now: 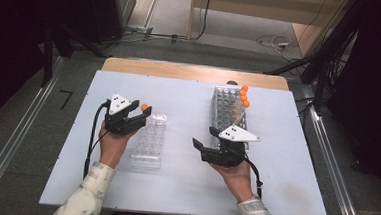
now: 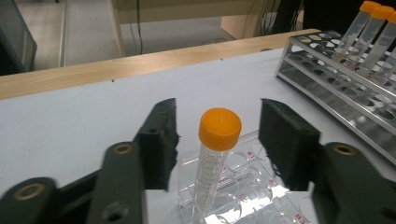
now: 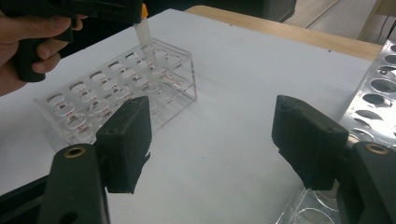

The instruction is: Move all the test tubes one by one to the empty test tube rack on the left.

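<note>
An orange-capped tube [image 2: 218, 140] stands upright in a far corner hole of a clear plastic rack [image 2: 243, 189] on the white table. My left gripper [image 2: 217, 133] is open around the tube's cap, and a gap shows on each side between pad and cap. In the high view the left gripper [image 1: 145, 113] sits at the far end of the clear rack [image 1: 148, 145], with the tube's cap [image 1: 144, 106] at its tip. My right gripper [image 3: 212, 135] is open with nothing between its jaws, and hovers over bare table beside the metal rack [image 3: 378, 88].
A metal wire rack [image 1: 228, 112] stands at the right centre, with several orange-capped tubes [image 1: 243, 96] along its far right side. The white board [image 1: 183, 187] covers a wooden table whose far edge [image 1: 190, 71] shows. Cables and stands lie on the floor beyond.
</note>
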Demonstrator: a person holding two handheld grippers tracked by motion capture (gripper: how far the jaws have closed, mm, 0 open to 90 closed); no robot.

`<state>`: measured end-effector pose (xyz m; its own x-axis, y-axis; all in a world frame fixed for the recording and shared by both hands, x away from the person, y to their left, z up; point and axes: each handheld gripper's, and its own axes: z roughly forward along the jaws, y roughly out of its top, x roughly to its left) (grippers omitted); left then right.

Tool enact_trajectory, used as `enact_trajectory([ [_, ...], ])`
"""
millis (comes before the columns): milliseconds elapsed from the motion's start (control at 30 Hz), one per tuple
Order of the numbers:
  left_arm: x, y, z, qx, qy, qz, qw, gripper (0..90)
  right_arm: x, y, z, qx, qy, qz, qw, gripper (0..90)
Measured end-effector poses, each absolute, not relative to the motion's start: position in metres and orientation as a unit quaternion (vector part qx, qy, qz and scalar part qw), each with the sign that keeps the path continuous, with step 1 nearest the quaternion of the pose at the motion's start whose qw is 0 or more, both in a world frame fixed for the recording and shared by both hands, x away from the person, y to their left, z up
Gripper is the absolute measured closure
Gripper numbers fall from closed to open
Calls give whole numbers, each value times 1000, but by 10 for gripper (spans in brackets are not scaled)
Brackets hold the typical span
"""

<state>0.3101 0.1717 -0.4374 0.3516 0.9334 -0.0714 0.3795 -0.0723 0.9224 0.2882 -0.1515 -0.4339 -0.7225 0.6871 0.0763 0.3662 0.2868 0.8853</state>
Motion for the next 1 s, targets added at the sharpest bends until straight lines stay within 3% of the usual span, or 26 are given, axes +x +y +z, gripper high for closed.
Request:
enact_trajectory([
  [67,307,172,-436,664,497,294,476,318,289,-154,-433,338,785,493,164,270],
  [100,305,173,-435,660,501,295,476,233,289,-156,-433,340,783,493,170,271],
  [200,298,177,-433,644,513,296,484,189,289,-159,-432,342,780,494,175,271],
  [567,267,187,-439,629,511,298,504,182,301,-190,-424,378,761,483,213,275],
  [1000,257,194,-435,623,514,302,507,171,322,-223,-417,429,731,465,256,291],
])
